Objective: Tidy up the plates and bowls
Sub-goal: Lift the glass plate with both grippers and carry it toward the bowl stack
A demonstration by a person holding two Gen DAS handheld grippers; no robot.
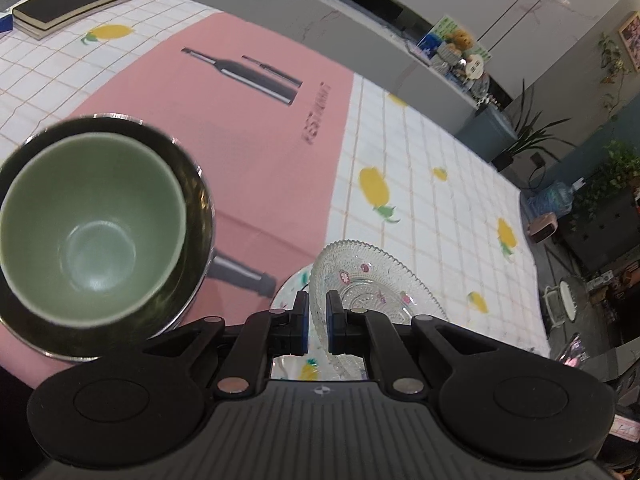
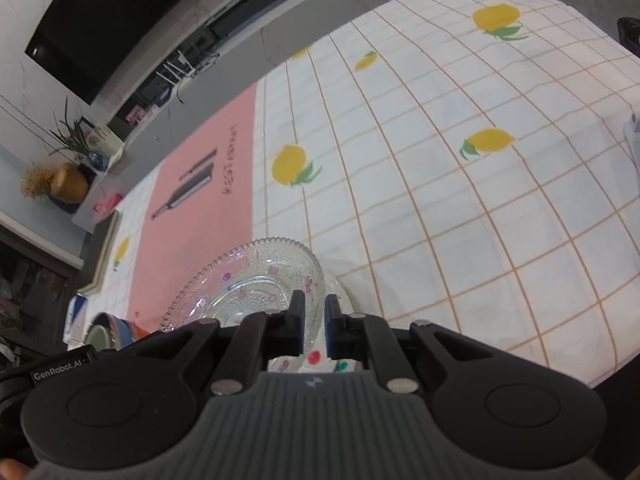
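A clear patterned glass plate [image 1: 372,284] is tilted above a white plate with fruit prints [image 1: 288,292]. My left gripper [image 1: 318,306] is shut on the glass plate's rim. My right gripper [image 2: 314,308] is shut on the opposite rim of the same glass plate [image 2: 248,280], and the white plate [image 2: 316,360] shows beneath it. A green bowl [image 1: 92,224] sits nested in a dark steel bowl [image 1: 196,200] on the left of the left wrist view.
The table carries a lemon-print checked cloth [image 2: 440,180] and a pink mat [image 1: 240,128]. Two dark notebooks [image 1: 72,0] lie at the far left corner. The table edge [image 2: 600,376] runs near my right gripper.
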